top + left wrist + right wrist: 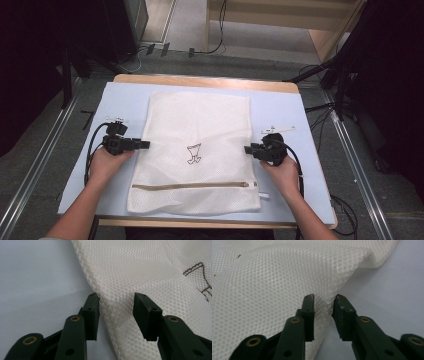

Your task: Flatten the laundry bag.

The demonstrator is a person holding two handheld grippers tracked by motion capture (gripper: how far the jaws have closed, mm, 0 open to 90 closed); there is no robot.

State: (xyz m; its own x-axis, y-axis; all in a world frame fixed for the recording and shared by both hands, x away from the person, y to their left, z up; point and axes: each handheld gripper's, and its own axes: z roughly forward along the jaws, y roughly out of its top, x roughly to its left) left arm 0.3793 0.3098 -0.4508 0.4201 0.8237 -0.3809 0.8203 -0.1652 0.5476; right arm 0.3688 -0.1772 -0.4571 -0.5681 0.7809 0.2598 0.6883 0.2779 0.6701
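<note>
A white mesh laundry bag [200,120] lies flat on a pale blue mat [125,95], with a small dark drawing [194,153] at its middle and a tan zipper [190,185] near the front edge. My left gripper [145,145] is at the bag's left edge. In the left gripper view the left gripper [116,300] is open, its jaws either side of the bag's [150,270] raised edge. My right gripper [247,149] is at the right edge. In the right gripper view the right gripper [323,298] has a narrower gap, with a fold of the bag [274,277] between the jaws.
The mat covers a wooden table [200,80]. Bare mat [295,110] lies on both sides of the bag. Cables [320,110] and dark stands [345,85] sit on the floor around the table, and metal rails [355,165] run along both sides.
</note>
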